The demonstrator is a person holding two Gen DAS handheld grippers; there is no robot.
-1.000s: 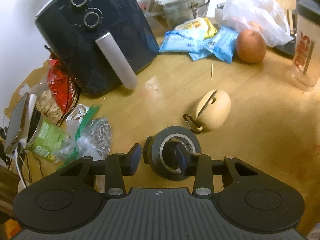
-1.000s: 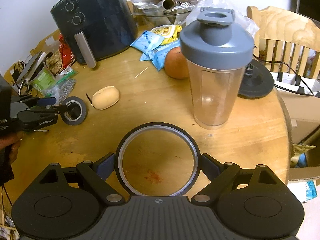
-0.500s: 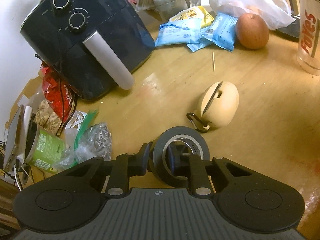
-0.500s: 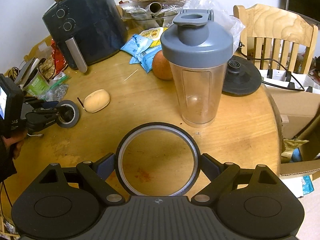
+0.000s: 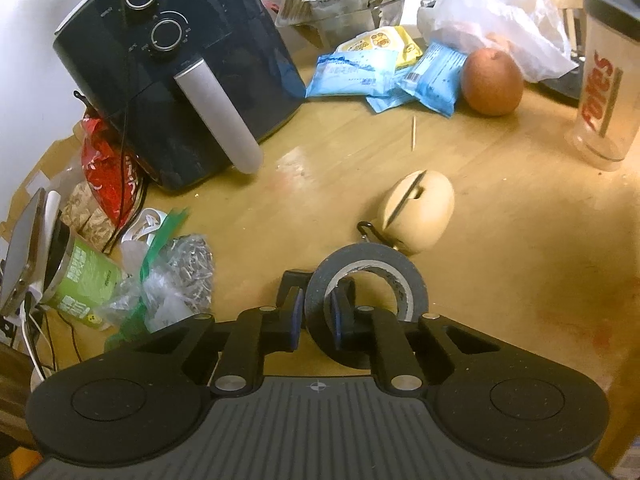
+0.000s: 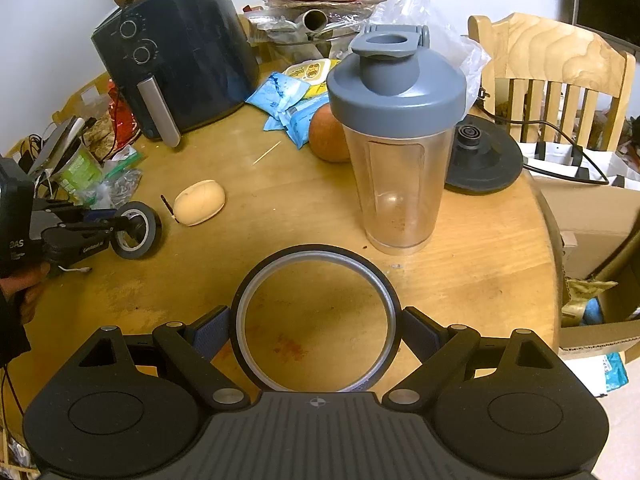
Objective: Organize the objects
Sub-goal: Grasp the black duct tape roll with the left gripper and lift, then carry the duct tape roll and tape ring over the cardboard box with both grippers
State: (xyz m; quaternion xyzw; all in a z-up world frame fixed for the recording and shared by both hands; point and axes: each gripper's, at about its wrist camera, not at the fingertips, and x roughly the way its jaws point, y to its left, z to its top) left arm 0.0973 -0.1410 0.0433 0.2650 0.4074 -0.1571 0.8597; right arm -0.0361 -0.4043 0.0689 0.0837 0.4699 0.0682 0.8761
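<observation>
My left gripper (image 5: 316,312) is shut on the wall of a black tape roll (image 5: 404,276), one finger inside its hole and one outside, and holds it tilted up off the wooden table (image 5: 500,240). The same roll (image 6: 148,228) and left gripper (image 6: 118,220) show at the left of the right wrist view. My right gripper (image 6: 316,332) is shut on a large thin black ring (image 6: 276,264), gripped across its outer edge just above the table. A beige egg-shaped case (image 5: 420,212) with a clip lies just beyond the tape roll.
A black air fryer (image 5: 172,76) stands at the back left. A clear shaker bottle (image 6: 396,140) with a grey lid stands mid-table, an orange fruit (image 5: 492,82) and blue packets (image 5: 356,74) behind it. Bags and a green can (image 5: 80,276) crowd the left edge. A wooden chair (image 6: 552,76) is at the right.
My left gripper has closed on the tape roll's wall and tipped it up from flat on the table. The right gripper has pulled back slightly, still holding the ring.
</observation>
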